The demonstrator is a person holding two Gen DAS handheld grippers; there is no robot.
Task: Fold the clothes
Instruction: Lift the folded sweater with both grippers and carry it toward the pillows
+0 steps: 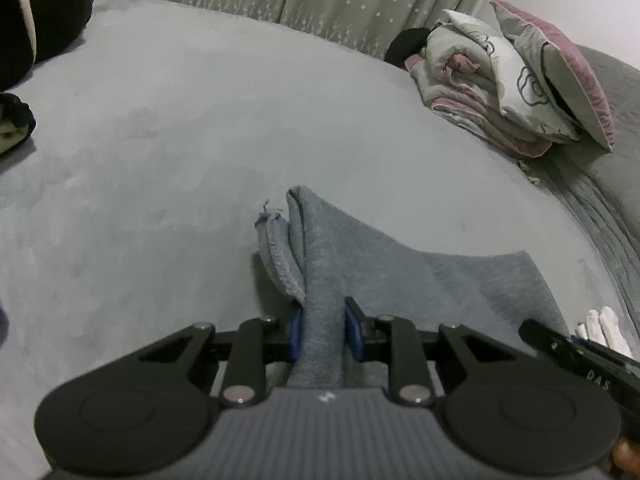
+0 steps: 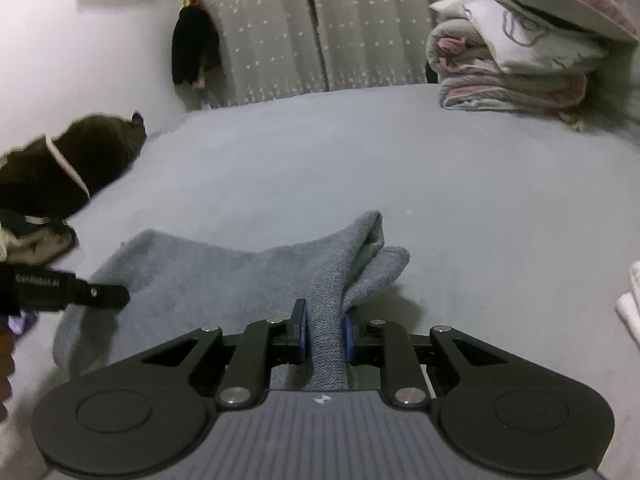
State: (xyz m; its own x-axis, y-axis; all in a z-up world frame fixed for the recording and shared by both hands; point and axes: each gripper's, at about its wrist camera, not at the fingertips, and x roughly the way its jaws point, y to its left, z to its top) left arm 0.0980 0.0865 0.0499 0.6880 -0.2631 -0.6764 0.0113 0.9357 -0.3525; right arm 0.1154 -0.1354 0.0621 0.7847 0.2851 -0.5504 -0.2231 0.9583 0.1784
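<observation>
We judge the fold barely begun: on the bed [image 1: 168, 128] the grey garment [image 2: 208, 272] lies mostly spread, no crease laid yet. Both corners are raised, cloth sagging between them. The left claw [image 1: 323, 330] pinches one bunched corner; the right claw [image 2: 325, 330] pinches the other, cloth poking out past each claw's pads.
</observation>
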